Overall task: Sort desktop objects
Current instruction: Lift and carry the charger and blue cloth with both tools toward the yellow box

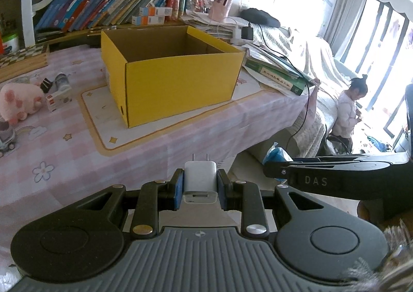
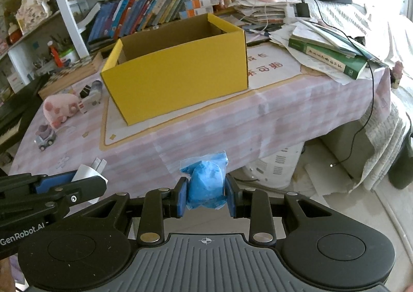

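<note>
Left gripper (image 1: 200, 183): blue rubber-faced pads (image 1: 179, 188) clamped on the flat sides of a white charger plug (image 1: 200, 179), a smooth rounded plastic block whose two metal prongs point forward, toward the table. Seen from the right wrist view, this plug (image 2: 86, 171) is held above the near edge of the table, well apart from the box. Right gripper (image 2: 206, 190): pads pressed against a crinkled blue plastic packet (image 2: 206, 183), soft and lumpy, with a sealed flat seam along its top; it too hangs at the near table edge, beside the left tool. Yellow cardboard box (image 1: 178, 80): rectangular, open-topped, plain brown inside, standing on a pale placemat with an orange border (image 1: 111, 147) that lies on a pink chequered tablecloth (image 1: 77, 162). Left of the box: a pink plush toy (image 1: 20, 102), rounded and fuzzy; a small red-and-white carton (image 1: 58, 98); a small toy car (image 2: 45, 137). Right of the box: a thick green book (image 2: 327, 59) beneath loose papers, with a black cable (image 2: 371, 100) trailing over the table edge. Behind: slanting rows of books on a shelf (image 1: 103, 7)
</note>
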Demonstrator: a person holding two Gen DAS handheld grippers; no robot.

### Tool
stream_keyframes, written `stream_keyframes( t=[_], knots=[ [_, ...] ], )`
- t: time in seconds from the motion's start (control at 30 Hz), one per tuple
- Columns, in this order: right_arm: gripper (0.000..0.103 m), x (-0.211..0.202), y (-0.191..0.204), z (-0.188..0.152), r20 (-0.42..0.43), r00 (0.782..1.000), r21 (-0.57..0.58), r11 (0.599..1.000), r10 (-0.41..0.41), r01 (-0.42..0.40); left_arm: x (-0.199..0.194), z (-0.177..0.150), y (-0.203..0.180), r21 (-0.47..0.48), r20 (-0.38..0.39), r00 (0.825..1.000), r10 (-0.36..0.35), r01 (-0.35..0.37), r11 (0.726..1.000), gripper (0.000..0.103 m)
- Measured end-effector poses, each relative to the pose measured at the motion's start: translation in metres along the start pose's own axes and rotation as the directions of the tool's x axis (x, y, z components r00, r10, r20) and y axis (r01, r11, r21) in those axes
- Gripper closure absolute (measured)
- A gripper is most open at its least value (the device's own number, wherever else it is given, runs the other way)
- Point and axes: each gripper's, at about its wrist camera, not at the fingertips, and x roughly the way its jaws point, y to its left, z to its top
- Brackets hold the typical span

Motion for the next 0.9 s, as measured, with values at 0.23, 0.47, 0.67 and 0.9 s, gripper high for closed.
stream_keyframes(
  t=[0.23, 0.47, 0.67, 0.9],
  knots=[
    [0.073, 0.013, -0.014, 0.019, -0.01, 1.0, -0.007, 1.0, 0.008, -0.008, 0.017, 0.014, -0.006, 0.0, -0.002, 1.0, 0.0, 0.0, 1.0, 0.079],
    [0.073, 0.027, -0.027, 0.04, -0.015, 1.0, -0.032, 0.999, 0.02, -0.021, 0.037, 0.031, -0.014, -0.01, 0.003, 1.0, 0.002, -0.002, 1.0, 0.079],
    [0.073, 0.04, -0.036, 0.061, -0.017, 0.998, -0.066, 0.996, 0.052, -0.053, 0.052, 0.047, -0.02, -0.022, 0.028, 0.999, 0.025, -0.024, 0.999, 0.079],
    [0.073, 0.048, -0.042, 0.094, 0.033, 0.991, -0.12, 0.985, 0.127, -0.122, 0.057, 0.073, -0.023, -0.023, 0.106, 0.992, 0.061, -0.059, 0.998, 0.079]
  ],
)
